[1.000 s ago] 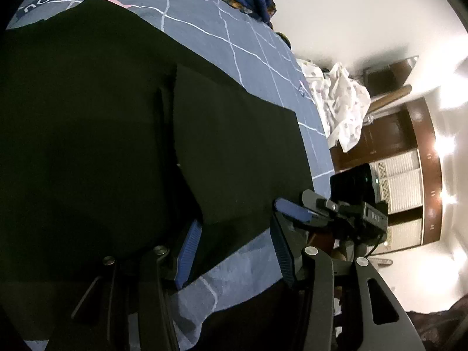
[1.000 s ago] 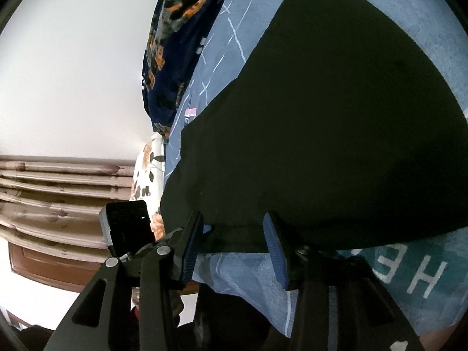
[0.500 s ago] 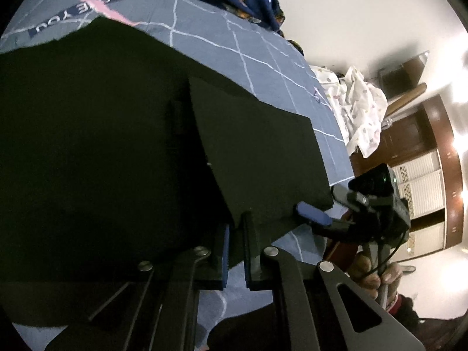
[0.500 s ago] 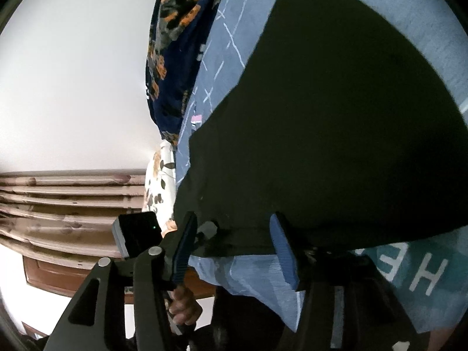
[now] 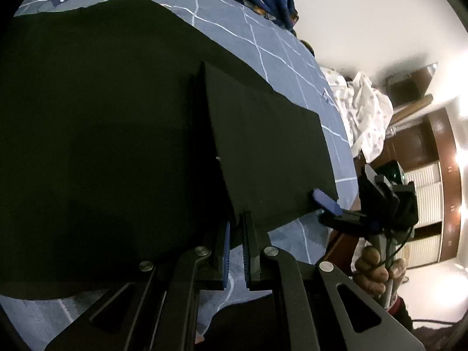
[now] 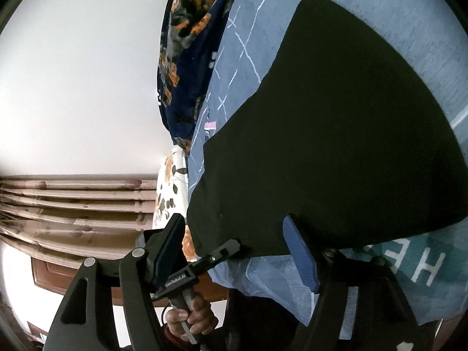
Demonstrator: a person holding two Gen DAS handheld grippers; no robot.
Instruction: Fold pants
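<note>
Matt black cloth pants (image 5: pixel 122 134) on printed cotton-like bedsheet (image 5: pixel 280 46) (faintly creased)

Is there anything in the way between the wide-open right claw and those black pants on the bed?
Nothing visible. The right gripper sits at the near hem of the black pants, its jaws open.

Right gripper (image 6: pixel 234 251) jaws, just opening, straddle the black pants' (image 6: pixel 336 146) near hem on the bedsheet (image 6: pixel 278 280)
</note>
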